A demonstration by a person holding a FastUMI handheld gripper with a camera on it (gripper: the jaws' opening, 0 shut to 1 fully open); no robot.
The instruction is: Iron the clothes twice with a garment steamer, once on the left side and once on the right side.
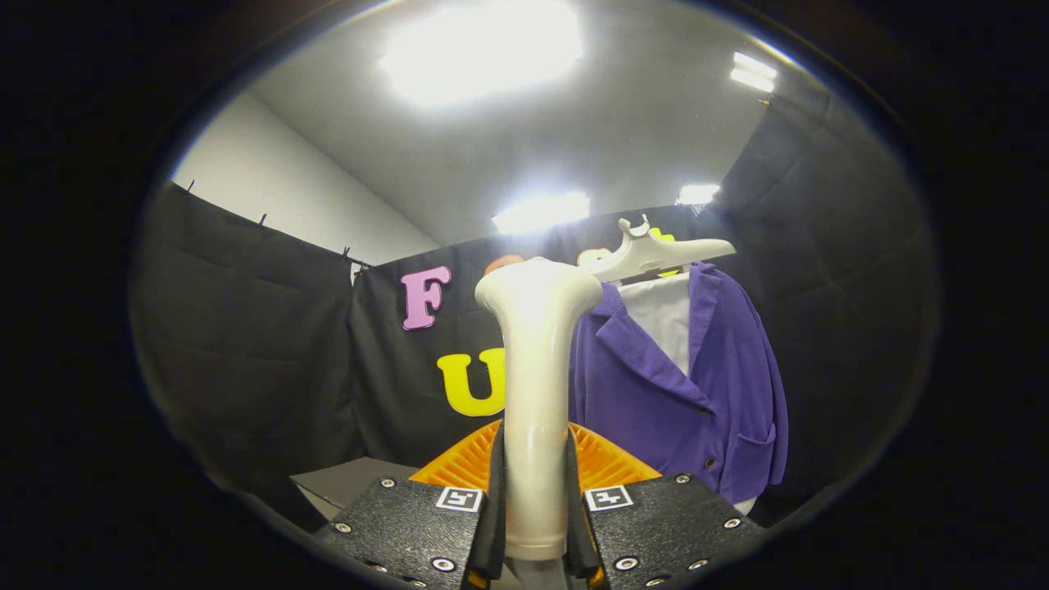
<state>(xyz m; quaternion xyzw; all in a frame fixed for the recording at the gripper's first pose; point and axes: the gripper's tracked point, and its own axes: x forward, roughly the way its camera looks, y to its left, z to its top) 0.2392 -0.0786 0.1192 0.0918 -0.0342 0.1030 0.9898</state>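
My gripper (535, 483) is shut on the cream garment steamer (536, 369), both fingers pressing its upright handle. The steamer's flared head rises above the fingers. Beyond it and to the right hangs a purple jacket (697, 393) over a white shirt (668, 315), both on a pale hanger (656, 254). The steamer head overlaps the jacket's left shoulder edge in view; I cannot tell whether it touches the cloth. The jacket has dark buttons and a patch pocket low on its right side.
An orange ribbed object (598, 463) sits just behind the fingers, partly hidden by them. A grey table corner (344, 483) shows low to the left. Black cloth walls enclose the booth, and bright ceiling lights glare overhead.
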